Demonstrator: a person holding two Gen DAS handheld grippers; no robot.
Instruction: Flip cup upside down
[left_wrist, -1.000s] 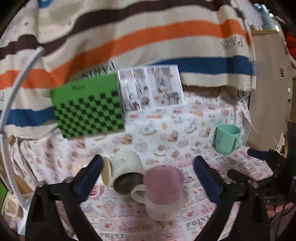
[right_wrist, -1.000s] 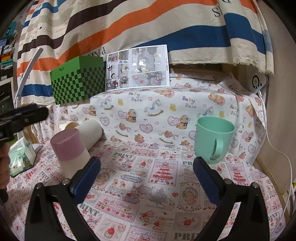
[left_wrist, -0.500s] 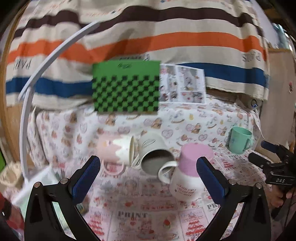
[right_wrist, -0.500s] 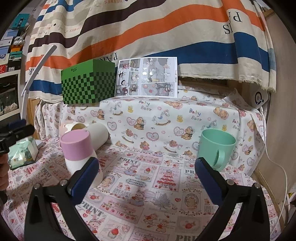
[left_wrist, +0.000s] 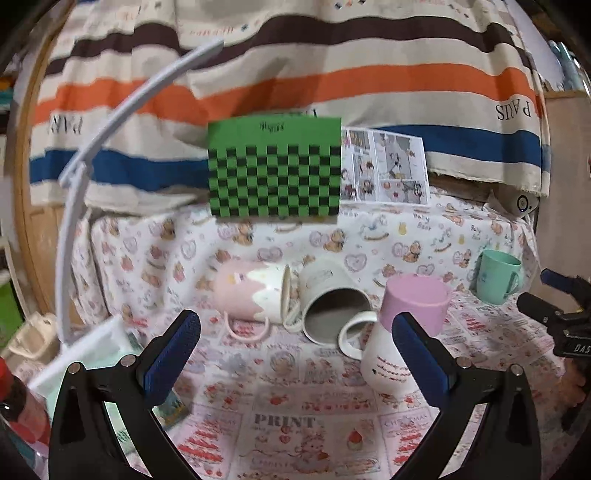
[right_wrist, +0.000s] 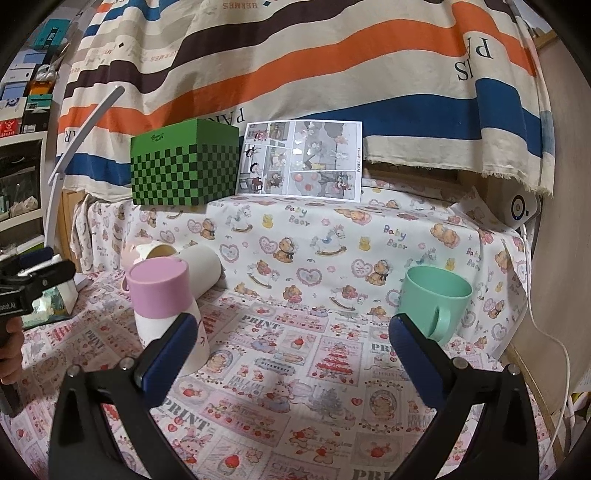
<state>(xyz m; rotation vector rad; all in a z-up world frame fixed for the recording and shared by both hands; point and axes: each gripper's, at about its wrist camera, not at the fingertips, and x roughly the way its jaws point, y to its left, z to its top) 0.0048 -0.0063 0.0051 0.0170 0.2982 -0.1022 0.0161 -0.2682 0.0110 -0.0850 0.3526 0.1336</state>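
Taking the green checkered box (left_wrist: 274, 170) as your landmark: below it and a little to the left, the pink-and-white mug (left_wrist: 251, 295) lay on its side, handle on the printed cloth (left_wrist: 288, 424). Next to it, almost touching, the white mug (left_wrist: 328, 302) lay tipped with its mouth toward you. Further right stood the pink-bottomed cup (left_wrist: 406, 328), base up and mouth on the cloth, so I judged that one already flipped. You held the left gripper (left_wrist: 295, 354) back from these three, its fingers spread wide and holding nothing, probably to keep clear of the standing cup.

Well to the right of the box, down on the cloth, the green cup (right_wrist: 434, 299) stood upright with its mouth up and handle facing you. It looked like the cup left to turn over. Your right gripper (right_wrist: 288, 354) was also spread and empty, and the green cup sat just beyond its right finger, not yet between the two.
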